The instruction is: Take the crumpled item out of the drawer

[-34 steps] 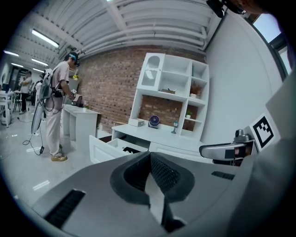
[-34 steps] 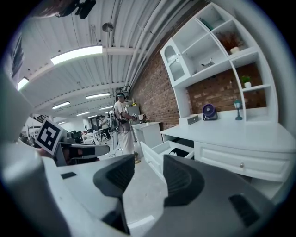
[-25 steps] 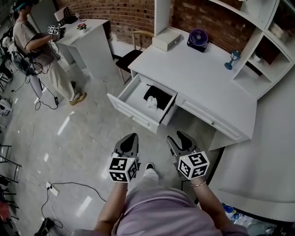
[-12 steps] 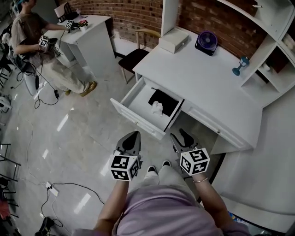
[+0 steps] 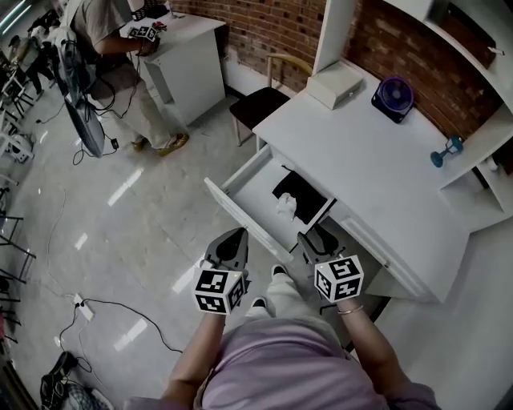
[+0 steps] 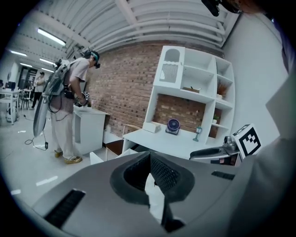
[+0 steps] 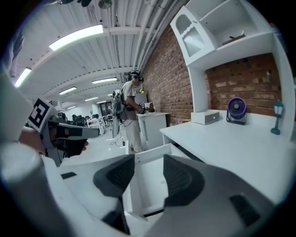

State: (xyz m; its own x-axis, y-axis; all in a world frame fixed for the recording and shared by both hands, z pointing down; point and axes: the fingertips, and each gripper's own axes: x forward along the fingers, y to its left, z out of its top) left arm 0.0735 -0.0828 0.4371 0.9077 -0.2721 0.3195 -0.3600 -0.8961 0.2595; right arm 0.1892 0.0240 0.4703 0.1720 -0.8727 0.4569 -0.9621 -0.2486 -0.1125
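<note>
Crumpled item (image 5: 286, 207): small white wad inside the open drawer (image 5: 232, 215), toward the desk end, touching the edge of a black cloth (image 5: 303, 190) that lies further back in the same drawer. It's a rounded lump, too small in the head view to tell a long axis or which way it points.

Drawer is pulled out from a white desk (image 5: 353, 152) w/ shelves against a brick wall (image 5: 264, 24). On the desk top: white box (image 5: 336, 83), purple fan (image 5: 392, 98), small blue lamp (image 5: 447, 150), all well apart from the drawer. Chair (image 5: 260, 104) at the desk's far end. Floor (image 5: 120, 240) is pale glossy tile w/ cables (image 5: 104, 308). Another person (image 5: 120, 48) stands at a second white table.

L gripper (image 5: 232, 236) is held over the floor just short of the drawer front, tips together, nothing pinched. R gripper (image 5: 319, 239) is near the drawer's corner by the desk, jaws spread, empty; the drawer shows through the gap.
</note>
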